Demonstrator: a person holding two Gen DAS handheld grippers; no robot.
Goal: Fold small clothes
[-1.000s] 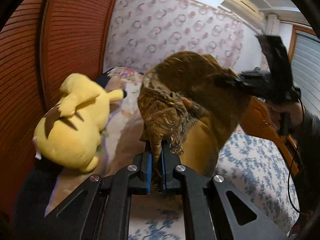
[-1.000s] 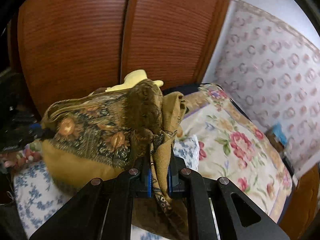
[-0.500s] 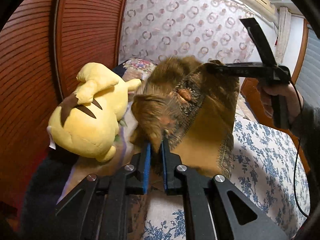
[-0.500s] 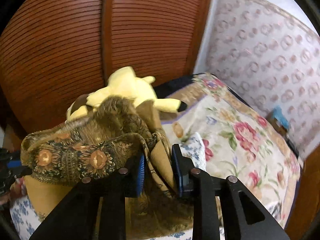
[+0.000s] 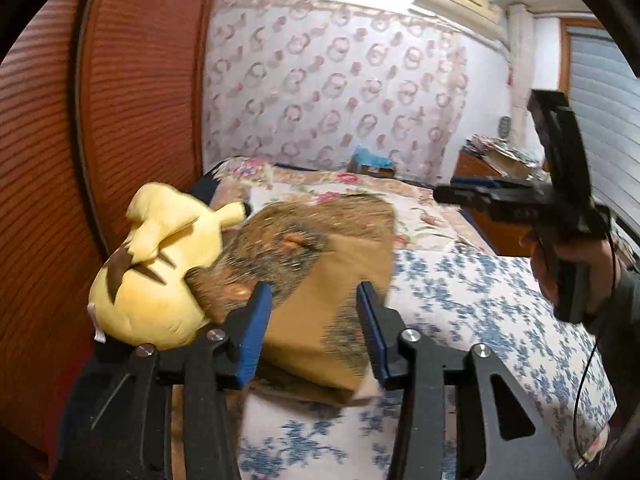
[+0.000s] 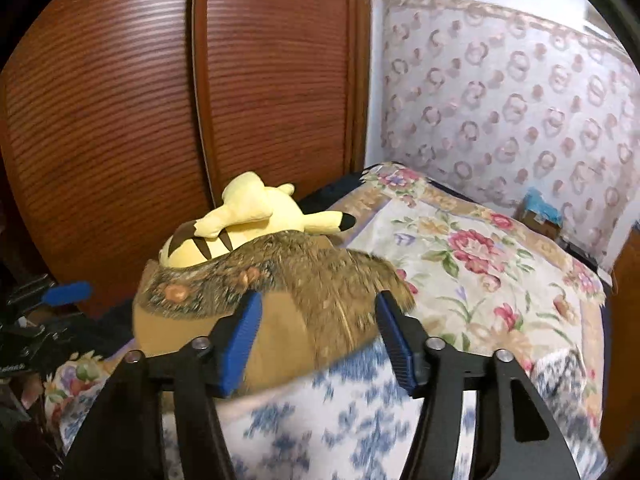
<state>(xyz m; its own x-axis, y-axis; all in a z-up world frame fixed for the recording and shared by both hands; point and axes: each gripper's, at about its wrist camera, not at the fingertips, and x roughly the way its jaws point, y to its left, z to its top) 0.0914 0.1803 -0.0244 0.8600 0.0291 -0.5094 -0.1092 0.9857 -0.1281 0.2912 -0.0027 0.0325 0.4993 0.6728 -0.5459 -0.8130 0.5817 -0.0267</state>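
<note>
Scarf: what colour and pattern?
Mustard-brown scarf with a dark border of orange flowers; right wrist view shows it best.

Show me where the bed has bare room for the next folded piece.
Free: blue-flowered sheet right of the brown scarf, and rose-patterned quilt beyond it, up to the wall. Crowded: the wardrobe side, where the yellow plush toy touches the scarf.

We read no clear text anywhere, only a few small pale letters on the dark gear (image 6: 16,366) at the left edge of the right wrist view, too blurred and cropped for us to make out
</note>
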